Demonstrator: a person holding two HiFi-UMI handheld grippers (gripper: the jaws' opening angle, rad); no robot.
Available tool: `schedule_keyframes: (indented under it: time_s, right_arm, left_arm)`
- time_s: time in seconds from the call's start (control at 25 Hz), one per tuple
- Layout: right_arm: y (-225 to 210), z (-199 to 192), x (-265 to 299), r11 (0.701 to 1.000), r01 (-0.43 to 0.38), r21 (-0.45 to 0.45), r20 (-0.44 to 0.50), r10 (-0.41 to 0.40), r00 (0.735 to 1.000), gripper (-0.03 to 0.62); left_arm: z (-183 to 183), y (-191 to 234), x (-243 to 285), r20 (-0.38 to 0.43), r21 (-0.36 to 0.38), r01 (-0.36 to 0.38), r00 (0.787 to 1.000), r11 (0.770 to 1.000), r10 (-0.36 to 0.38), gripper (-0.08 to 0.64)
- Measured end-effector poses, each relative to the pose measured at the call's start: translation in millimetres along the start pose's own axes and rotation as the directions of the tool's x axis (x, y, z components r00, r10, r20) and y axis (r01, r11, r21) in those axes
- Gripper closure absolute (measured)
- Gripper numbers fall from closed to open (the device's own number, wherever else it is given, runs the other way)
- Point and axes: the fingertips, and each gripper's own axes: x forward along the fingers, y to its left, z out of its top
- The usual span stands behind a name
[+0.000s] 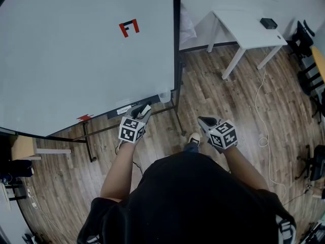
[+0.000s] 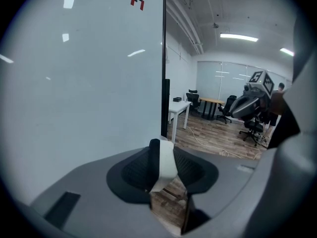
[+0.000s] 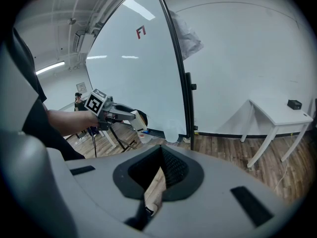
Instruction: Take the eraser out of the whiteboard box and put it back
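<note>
Left gripper (image 1: 142, 112): the jaws are clamped on the eraser (image 2: 166, 163). The white-and-black block stands between both pads and juts past the tips, plain in the left gripper view.

Eraser position: it is out of the box (image 1: 164, 96), the clear container hung at the whiteboard's (image 1: 76, 55) lower right corner beside the black frame post (image 1: 176, 44). You hold it near the board's bottom edge, over the dark tray (image 1: 121, 111) and to the left of the box. Whether it touches the tray cannot be told from the head view.

Right gripper (image 1: 206, 121): the jaws stand together, or very nearly so. Its own view shows only a thin sliver of floor (image 1: 223, 95) between the pads, and nothing is held. You keep it over the wood floor, right of the frame post and well apart from the board.

Other items noted: a red mark (image 1: 129, 27) high on the board, and a white table (image 1: 244, 32) against the wall with a small black item (image 1: 268, 23) on it.
</note>
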Motion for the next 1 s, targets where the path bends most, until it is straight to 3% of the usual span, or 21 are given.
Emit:
schedule_keyframes:
  time_s: [1.0]
  right_arm:
    - [-29, 7, 6, 1.000, -0.020, -0.005, -0.024, 0.020, 1.000, 0.600]
  left_arm:
    - [46, 2, 32, 0.038, -0.008, 0.020, 0.999, 1.000, -0.020, 0.407]
